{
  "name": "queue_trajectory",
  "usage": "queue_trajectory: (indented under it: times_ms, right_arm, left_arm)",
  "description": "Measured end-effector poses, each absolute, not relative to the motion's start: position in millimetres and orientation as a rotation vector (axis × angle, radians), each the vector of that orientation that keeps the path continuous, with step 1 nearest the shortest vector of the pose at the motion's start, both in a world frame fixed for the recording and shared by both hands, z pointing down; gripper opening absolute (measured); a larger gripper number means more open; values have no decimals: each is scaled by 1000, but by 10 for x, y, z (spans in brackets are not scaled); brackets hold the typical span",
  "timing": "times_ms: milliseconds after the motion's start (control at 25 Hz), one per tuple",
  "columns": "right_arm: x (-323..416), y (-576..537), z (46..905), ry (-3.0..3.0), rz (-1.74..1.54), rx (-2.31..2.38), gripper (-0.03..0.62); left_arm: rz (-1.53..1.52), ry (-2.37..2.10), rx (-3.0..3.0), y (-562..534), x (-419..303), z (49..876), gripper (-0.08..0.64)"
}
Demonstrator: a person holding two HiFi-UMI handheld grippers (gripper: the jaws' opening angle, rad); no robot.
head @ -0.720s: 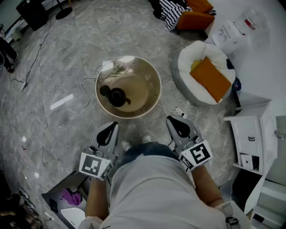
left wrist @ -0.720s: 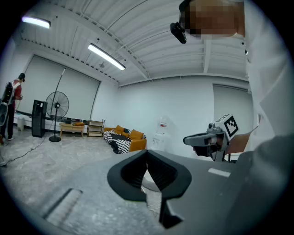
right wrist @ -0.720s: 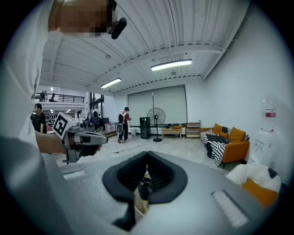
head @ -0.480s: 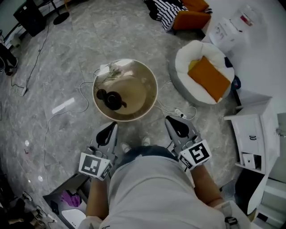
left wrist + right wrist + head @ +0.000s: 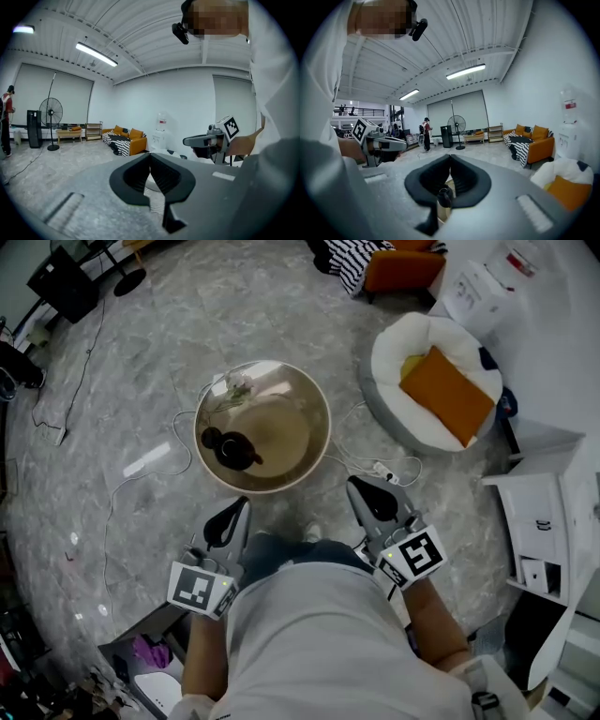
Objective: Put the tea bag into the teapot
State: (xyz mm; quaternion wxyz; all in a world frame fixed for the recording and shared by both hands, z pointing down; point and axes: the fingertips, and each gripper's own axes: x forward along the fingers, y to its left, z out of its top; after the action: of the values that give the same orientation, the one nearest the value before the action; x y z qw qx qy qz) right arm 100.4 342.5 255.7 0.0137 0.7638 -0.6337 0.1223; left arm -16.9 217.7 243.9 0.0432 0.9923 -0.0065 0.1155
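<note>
A black teapot (image 5: 234,451) stands on the left part of a round tan table (image 5: 305,442); its knob (image 5: 444,197) also shows below the right gripper's shut jaws. A small pale thing with a sprig (image 5: 234,387) lies at the table's far-left rim; I cannot tell if it is the tea bag. My left gripper (image 5: 234,508) (image 5: 150,157) and right gripper (image 5: 362,491) (image 5: 450,158) hang at waist height, short of the table's near rim. Both are shut with nothing between the jaws.
White cables (image 5: 375,468) trail over the grey marble floor around the table. A round white cushion seat with an orange pillow (image 5: 436,381) lies at the right, a white cabinet (image 5: 548,521) beyond it. A standing fan (image 5: 456,125) and an orange sofa (image 5: 534,140) are farther off.
The head view has drifted a little, so the table and cushion seat sit slightly shifted. Both grippers stay shut at the waist, pointing at the table's near rim.
</note>
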Motion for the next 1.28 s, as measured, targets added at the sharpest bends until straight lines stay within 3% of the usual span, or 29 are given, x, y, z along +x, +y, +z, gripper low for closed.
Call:
queue_trajectory:
  times_ms: [1280]
  right_arm:
    - [1956, 983, 3347, -1685, 639, 2328, 3]
  left_arm:
    - [471, 199, 2835, -189, 597, 3232, 8]
